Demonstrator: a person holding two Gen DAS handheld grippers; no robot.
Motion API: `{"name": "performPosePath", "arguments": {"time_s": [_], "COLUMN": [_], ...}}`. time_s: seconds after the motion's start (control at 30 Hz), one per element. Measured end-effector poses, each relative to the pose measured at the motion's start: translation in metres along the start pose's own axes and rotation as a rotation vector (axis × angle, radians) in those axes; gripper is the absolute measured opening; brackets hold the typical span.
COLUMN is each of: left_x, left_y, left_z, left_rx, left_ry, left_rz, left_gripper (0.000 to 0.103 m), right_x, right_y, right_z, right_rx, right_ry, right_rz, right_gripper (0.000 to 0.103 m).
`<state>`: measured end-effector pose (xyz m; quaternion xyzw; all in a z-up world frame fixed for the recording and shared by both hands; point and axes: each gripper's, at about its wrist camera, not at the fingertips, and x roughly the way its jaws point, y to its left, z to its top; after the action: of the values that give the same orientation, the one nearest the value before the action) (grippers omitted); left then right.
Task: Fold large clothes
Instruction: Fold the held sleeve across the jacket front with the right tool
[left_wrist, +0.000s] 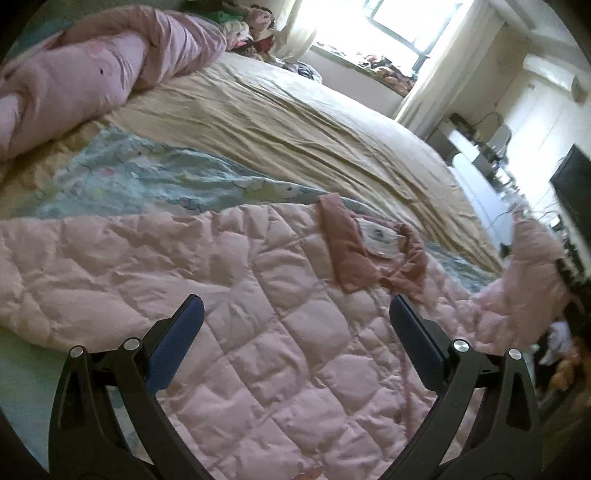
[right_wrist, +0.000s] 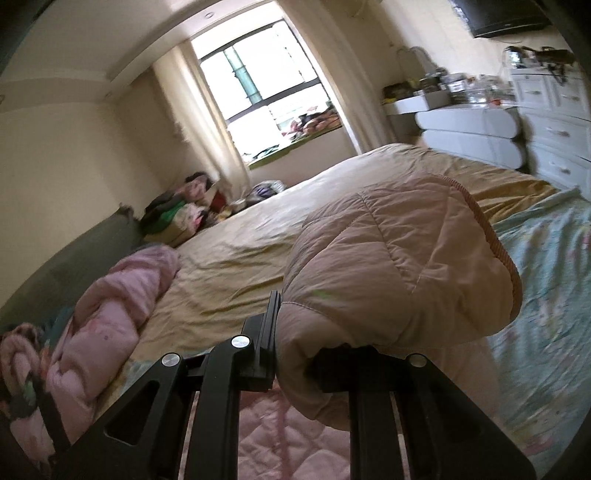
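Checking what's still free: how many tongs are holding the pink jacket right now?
1. The right tongs are shut on the jacket sleeve; the left tongs hover open above its back.

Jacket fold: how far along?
Done: jacket lies spread flat on the bed, collar showing. In hand: right gripper is shut on a sleeve, lifted off the bed; left gripper is open above the jacket body. Left: no finished fold visible yet.

Quilted matt pink jacket, puffy cloth; creased beige sheet; matt black plastic jaws, shiny metal pins
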<state>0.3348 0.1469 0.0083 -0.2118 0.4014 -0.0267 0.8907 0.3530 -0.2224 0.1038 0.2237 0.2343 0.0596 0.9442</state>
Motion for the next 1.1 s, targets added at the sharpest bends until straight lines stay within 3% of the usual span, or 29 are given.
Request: {"name": "performPosePath", "arguments": {"time_s": [0.23,0.6,0.7,0.77,0.83,1.0,1.03,1.1], "left_x": [-0.002,0.017,0.026,0.028,0.03,0.029,0.029,0.028], "left_y": [0.006,0.001,0.0,-0.001,-0.001,-0.001,-0.001,0.0], "left_z": [-0.001,-0.018,-0.023,-0.025,-0.025,-0.025,-0.024,-0.024], "left_rx": [-0.017,0.015,0.004,0.0,-0.004,-0.023,-0.025,-0.033], "left_ry": [0.005,0.062,0.09,0.097,0.099,0.096,0.096,0.092], "left_rz": [-0.036,-0.089,-0.107,-0.123,-0.138,-0.175,-0.18,-0.188], "left_gripper": [0.094,0.094,0.094,0.094,0.094,0.094,0.094,0.094], "right_x": [0.031,0.089,0.086,0.082,0.074,0.051,0.049,0.044], "right_y": [0.032,0.044,0.036,0.034,0.03,0.021,0.021,0.033], "right_z": [-0.042,-0.142,-0.153,-0.156,-0.154,-0.145,-0.144,-0.142], "right_rx": [-0.059,-0.082,-0.047,-0.02,0.015,0.055,0.046,-0.051], "right_ry": [0.086,0.344,0.385,0.396,0.367,0.262,0.246,0.215], "right_rz": [0.068,0.074,0.087,0.084,0.071,0.0,-0.007,0.003], "right_gripper": [0.014,0.019,0.035,0.06,0.063,0.06,0.041,0.034]}}
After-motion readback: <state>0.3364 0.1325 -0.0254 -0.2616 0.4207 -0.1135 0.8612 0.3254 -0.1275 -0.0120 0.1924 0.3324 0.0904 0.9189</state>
